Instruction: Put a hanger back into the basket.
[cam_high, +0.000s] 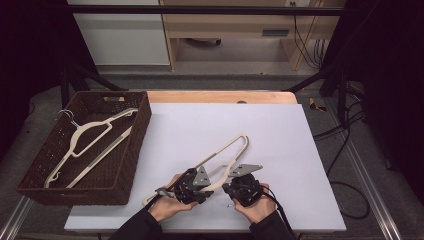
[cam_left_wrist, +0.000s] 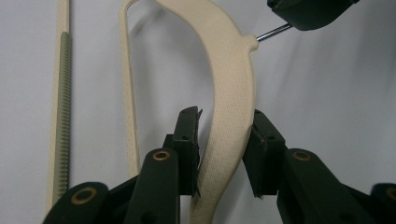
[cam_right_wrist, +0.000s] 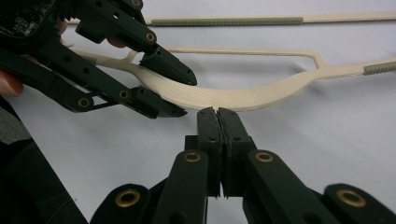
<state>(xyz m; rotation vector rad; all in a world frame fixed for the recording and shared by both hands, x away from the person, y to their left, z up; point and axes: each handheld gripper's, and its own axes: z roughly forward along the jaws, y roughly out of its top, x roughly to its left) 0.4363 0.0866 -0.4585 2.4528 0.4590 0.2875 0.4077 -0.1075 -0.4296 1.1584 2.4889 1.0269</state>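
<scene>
Three cream hangers in all: one (cam_high: 227, 152) between the two grippers (left (cam_high: 200, 186), right (cam_high: 235, 184)) on one white sheet (cam_high: 280, 150), and two (cam_high: 90, 132) (cam_high: 102, 155) in one brown basket (cam_high: 142, 130) far to their left.

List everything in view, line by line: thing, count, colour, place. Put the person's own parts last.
Hanger on the sheet: one, cream with a metal hook, lying on the white sheet near the front, its arm between the left gripper's jaws.
Hangers in the basket: at least one, cream, with a grey ribbed bar, lying slantwise in the basket.
Basket: one, dark brown woven, at the table's left edge.
White sheet: one, covering most of the table.
Table: one, wood edge showing behind the sheet.
Left gripper: one, black, jaws astride the hanger's arm; the pad on one side seems to touch it, the other stands just clear.
Right gripper: one, black, jaws shut together beside the hanger's neck.
Hands: two, dark sleeves, at the front edge.
</scene>
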